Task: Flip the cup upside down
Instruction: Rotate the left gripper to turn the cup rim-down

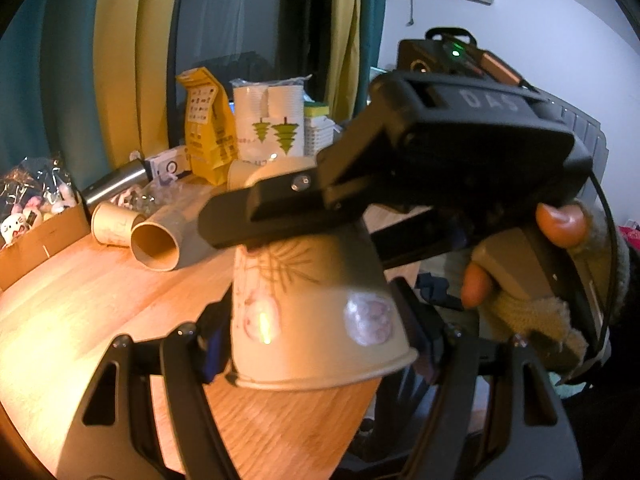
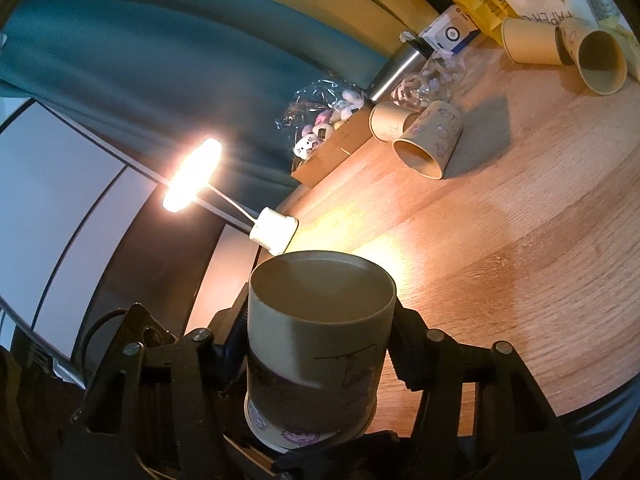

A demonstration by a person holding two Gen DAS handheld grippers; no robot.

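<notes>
The beige printed paper cup (image 1: 320,312) is gripped between the left gripper (image 1: 320,344) fingers, rim down; its base end is clamped by the right gripper (image 2: 320,344); beneath lies the wooden table (image 2: 520,260); the flip seems mid-handover; next, one grip must be released, judged.

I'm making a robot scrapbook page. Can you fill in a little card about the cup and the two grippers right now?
cup: beige paper cup with pink stickers, wide rim down, flat base up
left gripper: shut on cup near its rim
right gripper: shut on cup near its base
under it: light wooden table
light: glowing white desk lamp
nearby: other paper cups lying on their sides
</notes>
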